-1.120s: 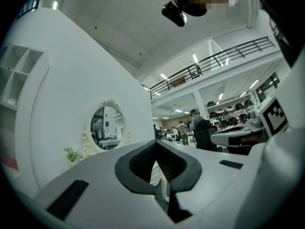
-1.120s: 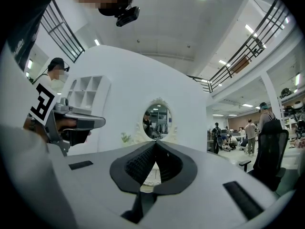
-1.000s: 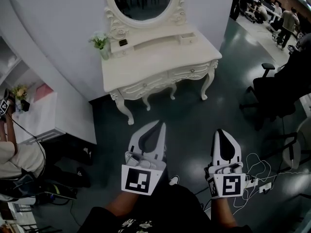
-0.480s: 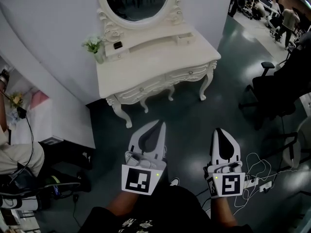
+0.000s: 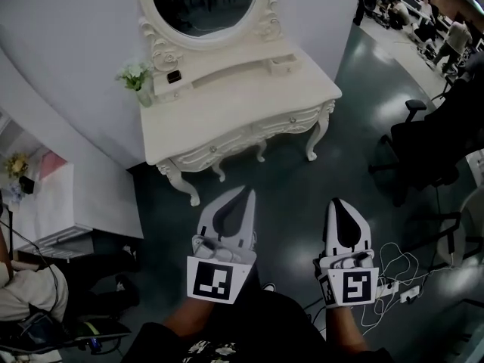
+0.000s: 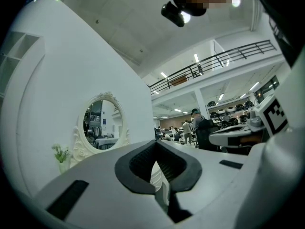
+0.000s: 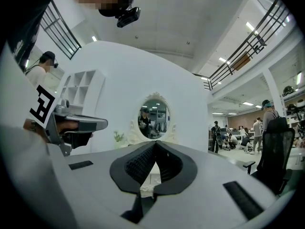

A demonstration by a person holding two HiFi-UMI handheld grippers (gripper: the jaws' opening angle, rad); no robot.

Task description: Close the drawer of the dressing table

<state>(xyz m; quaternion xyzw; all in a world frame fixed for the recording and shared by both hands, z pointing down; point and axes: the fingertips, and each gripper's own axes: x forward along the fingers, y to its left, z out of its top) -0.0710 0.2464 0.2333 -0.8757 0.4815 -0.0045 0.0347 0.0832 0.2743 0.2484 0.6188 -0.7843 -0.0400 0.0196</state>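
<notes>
The white dressing table (image 5: 227, 108) stands against the wall ahead, with an oval mirror (image 5: 203, 2) and a small vase of flowers (image 5: 136, 78). Two wide drawers run along its front (image 5: 295, 118), and two small ones sit on top (image 5: 276, 65). From this distance I cannot tell which one is open. My left gripper (image 5: 247, 193) and right gripper (image 5: 336, 203) are held side by side over the dark floor, well short of the table, both shut and empty. The left gripper view shows the left gripper's closed tips (image 6: 156, 142) below the mirror (image 6: 102, 123). The right gripper view shows the same for the right gripper (image 7: 155, 143).
A black office chair (image 5: 423, 138) stands to the right. White cables and a power strip (image 5: 393, 282) lie on the floor by my right gripper. A low white unit (image 5: 53, 195) and a seated person (image 5: 30, 301) are at the left. More people stand far off at the top right.
The dressing table has slid left in the head view and sits a little nearer. Both grippers stay shut and side by side as they advance toward it.
</notes>
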